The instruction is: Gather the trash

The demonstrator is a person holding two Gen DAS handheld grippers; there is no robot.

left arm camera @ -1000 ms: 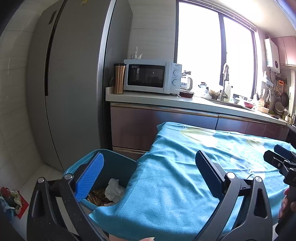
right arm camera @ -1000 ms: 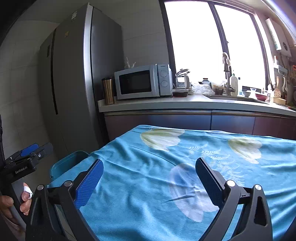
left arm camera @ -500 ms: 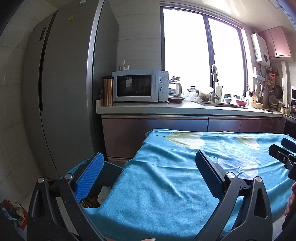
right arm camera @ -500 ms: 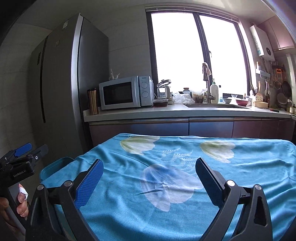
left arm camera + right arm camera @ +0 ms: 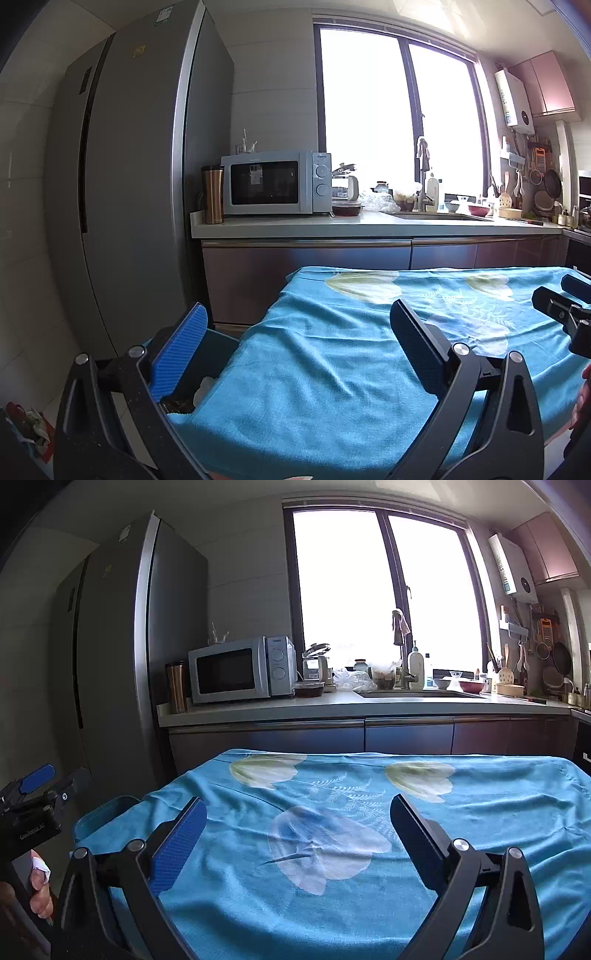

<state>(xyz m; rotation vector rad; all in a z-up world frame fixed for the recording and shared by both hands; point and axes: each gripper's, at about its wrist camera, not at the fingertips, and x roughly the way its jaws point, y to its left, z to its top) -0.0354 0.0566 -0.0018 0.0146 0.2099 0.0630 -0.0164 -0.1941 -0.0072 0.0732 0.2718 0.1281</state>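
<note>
A teal trash bin (image 5: 216, 345) stands on the floor at the left end of the table, half hidden behind my left gripper's blue pad. Inside it I see a crumpled white tissue (image 5: 203, 387) and some brown scraps (image 5: 179, 404). My left gripper (image 5: 299, 334) is open and holds nothing, above the table's left edge beside the bin. My right gripper (image 5: 299, 830) is also open and holds nothing, over the blue flowered cloth (image 5: 332, 812). In the right wrist view only the bin's rim (image 5: 107, 806) shows. No loose trash shows on the cloth.
A tall grey fridge (image 5: 129, 184) stands left of the counter (image 5: 369, 225), which carries a microwave (image 5: 273, 182), a steel mug (image 5: 212, 194) and a sink area. A red bag with litter (image 5: 27, 430) lies on the floor at the far left.
Both cameras have tilted upward and drawn back a little. The bin has slid lower and shows less of its contents. Both grippers stay open.
</note>
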